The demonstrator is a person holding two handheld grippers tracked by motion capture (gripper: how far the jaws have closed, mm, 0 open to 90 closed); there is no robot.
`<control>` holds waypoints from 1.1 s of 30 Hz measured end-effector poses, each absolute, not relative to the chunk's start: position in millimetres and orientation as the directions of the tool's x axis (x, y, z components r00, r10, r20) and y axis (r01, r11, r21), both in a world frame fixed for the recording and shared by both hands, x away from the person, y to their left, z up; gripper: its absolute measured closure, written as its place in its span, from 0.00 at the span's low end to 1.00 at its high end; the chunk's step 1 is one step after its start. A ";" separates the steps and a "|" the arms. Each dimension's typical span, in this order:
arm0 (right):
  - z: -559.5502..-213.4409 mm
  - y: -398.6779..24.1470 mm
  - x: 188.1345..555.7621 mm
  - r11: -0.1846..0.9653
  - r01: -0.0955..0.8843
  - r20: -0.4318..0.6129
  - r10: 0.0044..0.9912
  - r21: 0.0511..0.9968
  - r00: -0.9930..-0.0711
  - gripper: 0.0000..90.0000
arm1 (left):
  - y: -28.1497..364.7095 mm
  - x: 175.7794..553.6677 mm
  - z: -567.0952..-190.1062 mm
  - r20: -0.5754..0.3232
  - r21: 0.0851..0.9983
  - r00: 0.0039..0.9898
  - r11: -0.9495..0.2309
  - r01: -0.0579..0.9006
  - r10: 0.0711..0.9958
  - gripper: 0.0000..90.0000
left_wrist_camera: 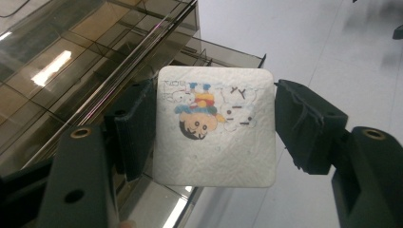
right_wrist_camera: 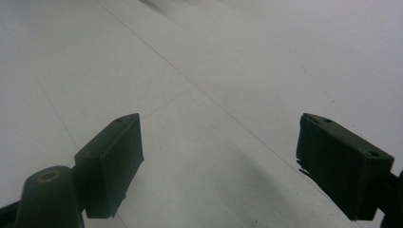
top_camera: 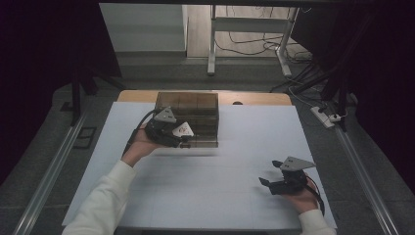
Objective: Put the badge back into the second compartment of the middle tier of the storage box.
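A white square coaster (left_wrist_camera: 216, 152) with a cartoon drawing, seen upside down, sits between the jaws of my left gripper (left_wrist_camera: 215, 118), which is shut on its two side edges. In the high view the left gripper (top_camera: 172, 131) holds the coaster (top_camera: 185, 129) against the front of a smoky brown see-through drawer box (top_camera: 193, 110). That box (left_wrist_camera: 71, 71) lies just behind the coaster in the left gripper view. My right gripper (top_camera: 270, 172) hovers low over the white table cover at the near right, open, with nothing between its fingers (right_wrist_camera: 114, 161).
A white sheet (top_camera: 235, 161) covers the table, with a wooden edge (top_camera: 254, 98) showing at the back. Metal rails (top_camera: 49, 176) run along both sides on the floor. A power strip (top_camera: 327, 117) and cables lie on the floor at the right rear.
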State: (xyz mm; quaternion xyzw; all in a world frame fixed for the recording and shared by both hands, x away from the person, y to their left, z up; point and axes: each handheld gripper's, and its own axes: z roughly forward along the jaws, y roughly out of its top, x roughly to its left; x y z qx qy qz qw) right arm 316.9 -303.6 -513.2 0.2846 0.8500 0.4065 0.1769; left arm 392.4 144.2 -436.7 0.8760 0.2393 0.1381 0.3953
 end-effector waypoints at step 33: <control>-515.0 -304.4 317.6 0.513 0.347 -0.072 0.632 0.785 -0.772 0.17 | 141.2 427.6 -464.7 0.040 0.708 0.890 -0.641 0.296 0.454 0.36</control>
